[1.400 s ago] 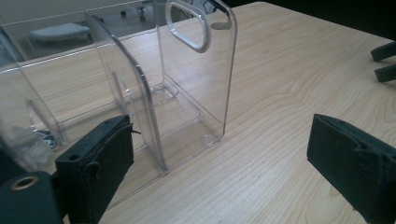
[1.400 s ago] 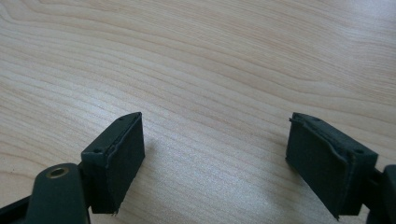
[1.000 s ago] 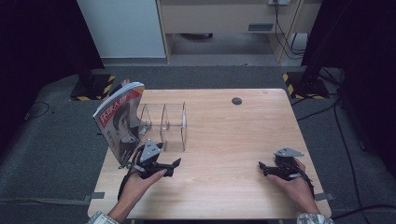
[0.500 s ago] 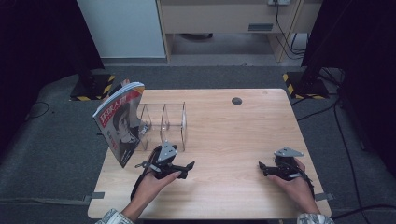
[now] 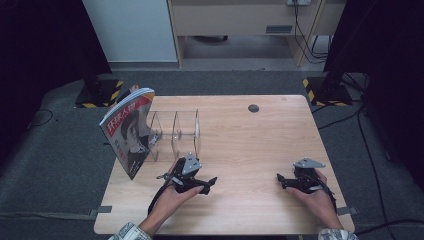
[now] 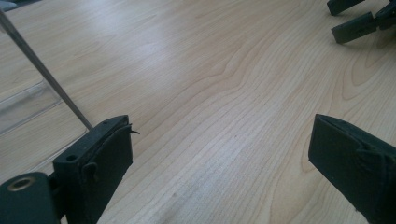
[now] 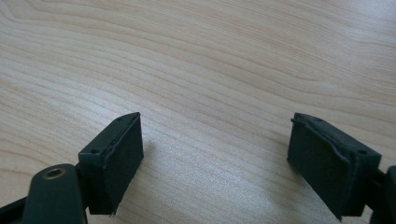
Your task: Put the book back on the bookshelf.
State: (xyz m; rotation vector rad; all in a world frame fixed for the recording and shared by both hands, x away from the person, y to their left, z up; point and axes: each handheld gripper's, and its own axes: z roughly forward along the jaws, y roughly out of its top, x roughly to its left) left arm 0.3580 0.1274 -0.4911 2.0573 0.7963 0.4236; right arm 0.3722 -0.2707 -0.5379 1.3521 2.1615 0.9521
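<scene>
A red-and-white magazine with a portrait cover [image 5: 128, 131] stands tilted at the left end of a clear acrylic divider rack [image 5: 176, 134] on the left part of the pale wooden worktop [image 5: 250, 145]. Just in front of the rack, the left gripper [image 5: 209, 182] rests low on the worktop, held from below by the left hand [image 5: 172, 197], jaws apart and empty. The right gripper [image 5: 281, 180] lies well apart near the right edge, pointing leftward, its jaws likewise spread over bare wood

The high view looks forward and down over the whole bench [image 5: 260, 135]. Each claw view skims the wood closely; the left one also catches the right claw [image 6: 359, 21].
</scene>
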